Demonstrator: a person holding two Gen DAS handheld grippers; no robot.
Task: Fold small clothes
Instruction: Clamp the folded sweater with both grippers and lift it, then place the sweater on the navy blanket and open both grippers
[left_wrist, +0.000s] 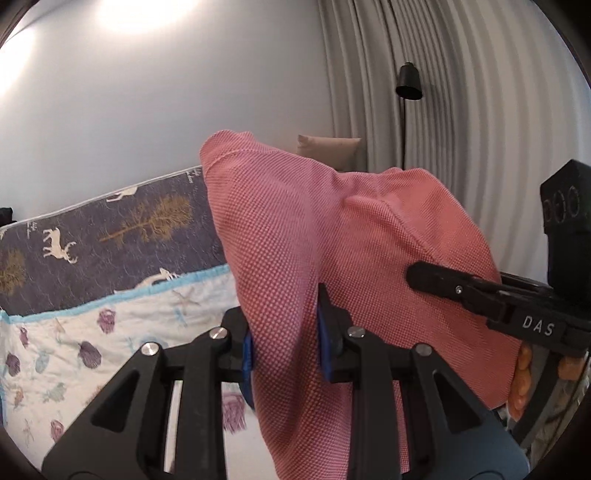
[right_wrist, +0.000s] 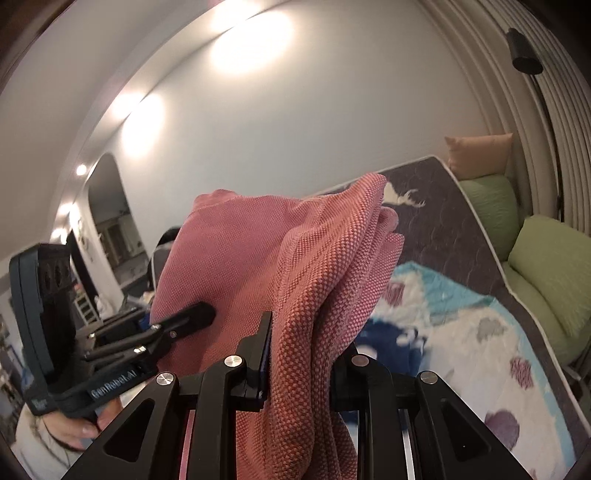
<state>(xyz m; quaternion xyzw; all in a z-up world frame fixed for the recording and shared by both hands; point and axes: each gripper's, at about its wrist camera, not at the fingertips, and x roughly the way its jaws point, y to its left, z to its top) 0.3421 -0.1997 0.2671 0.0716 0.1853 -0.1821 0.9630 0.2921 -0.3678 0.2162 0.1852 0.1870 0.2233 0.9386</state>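
Left wrist view: the left gripper (left_wrist: 286, 343) clamps a fold of the pink waffle-knit garment (left_wrist: 332, 229) between its blue pads, holding it above the patterned quilt-covered bed (left_wrist: 92, 332); the right gripper (left_wrist: 424, 277) enters from the right edge, its tips against the cloth. A black floor lamp (left_wrist: 408, 83) stands before the grey curtain (left_wrist: 461, 110).

Right wrist view: the right gripper (right_wrist: 303, 350) pinches bunched layers of the same garment (right_wrist: 258, 251); the left gripper (right_wrist: 201, 314) and its hand (right_wrist: 74, 432) show at left. Only here appear green cushions (right_wrist: 546, 258) along the bed's far edge and an arched mirror (right_wrist: 110, 221).
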